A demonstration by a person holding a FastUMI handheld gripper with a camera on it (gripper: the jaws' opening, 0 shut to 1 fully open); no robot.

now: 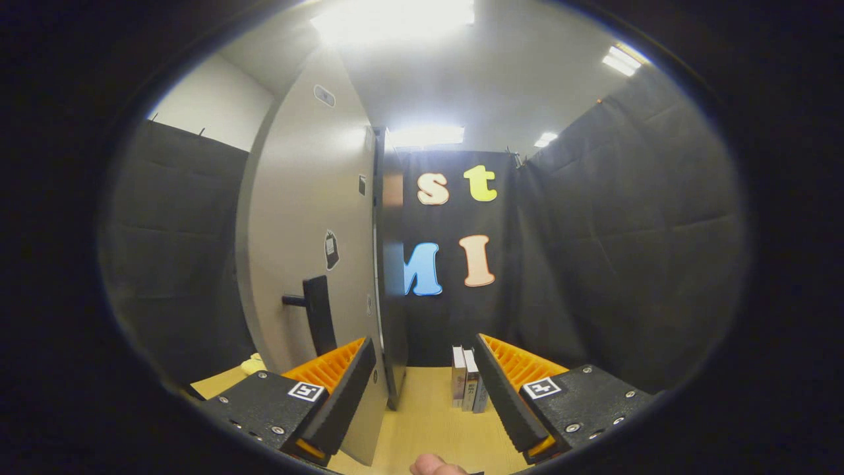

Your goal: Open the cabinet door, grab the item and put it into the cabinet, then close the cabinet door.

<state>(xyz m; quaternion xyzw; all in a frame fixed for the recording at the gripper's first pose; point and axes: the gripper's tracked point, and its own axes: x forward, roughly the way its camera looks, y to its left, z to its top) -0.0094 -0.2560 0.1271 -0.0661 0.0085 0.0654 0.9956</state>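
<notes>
Ahead, three boxes (pixel 468 388) stand beyond parted gripper (pixel 422 396) jaws.

Fingers (pixel 425 402) stand spread, nothing between them; the gap opens onto bare wooden surface (pixel 428 422). Cabinet door (pixel 310 231) stands ajar just ahead of the left finger, its free edge reaching in front of that finger and blocking passage on that side. A black handle (pixel 318 315) projects from the door face. A small row of upright boxes (pixel 467 379) sits on the surface just beyond the right finger, near its tip. Between door edge and boxes a narrow lane runs to the black cloth wall (pixel 593 251).
</notes>
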